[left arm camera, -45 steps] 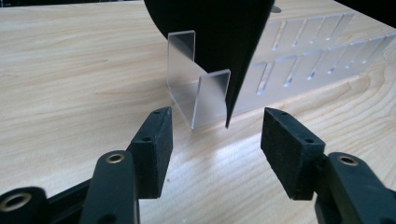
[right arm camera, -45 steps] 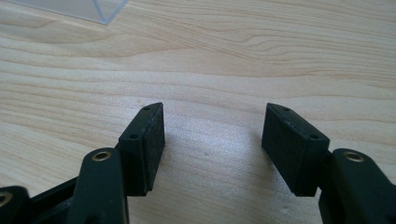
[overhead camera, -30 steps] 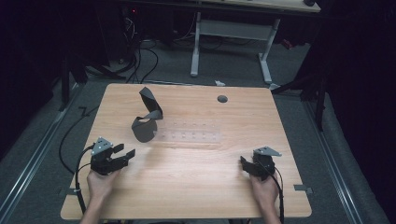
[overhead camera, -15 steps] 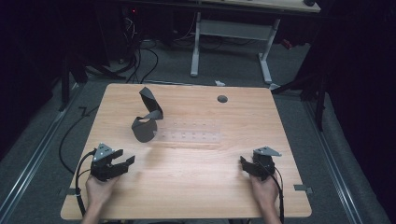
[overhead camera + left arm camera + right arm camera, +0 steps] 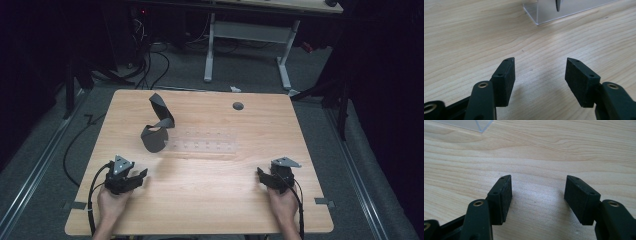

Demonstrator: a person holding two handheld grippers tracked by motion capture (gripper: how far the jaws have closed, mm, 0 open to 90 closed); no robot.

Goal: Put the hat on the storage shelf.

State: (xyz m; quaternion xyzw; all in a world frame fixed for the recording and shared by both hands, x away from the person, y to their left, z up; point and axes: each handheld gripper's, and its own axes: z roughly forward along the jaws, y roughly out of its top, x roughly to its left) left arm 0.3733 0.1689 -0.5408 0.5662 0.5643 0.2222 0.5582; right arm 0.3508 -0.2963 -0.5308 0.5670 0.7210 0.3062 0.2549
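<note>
A dark grey curled strip [image 5: 156,127] stands at the end of a clear rack [image 5: 207,146] on the desk [image 5: 210,200]. Left gripper [image 5: 136,178] and right gripper [image 5: 264,178] rest nearby, jaws apart, holding nothing.

Black left hand-held gripper [image 5: 134,178], right hand-held gripper [image 5: 264,176]: grey triangular top plates, brass-ringed screws, black cables.

The high view is dim and soft: the table [image 5: 200,200] is the one lit area, with a pale sheen across its middle, while the floor and room around it sink into near-black. The clear plastic piece [image 5: 207,146] is faint there, perhaps washed out by glare. Both gripper views are bright and evenly lit, the wood grain fairly sharp, with soft shadows under the jaws.
</note>
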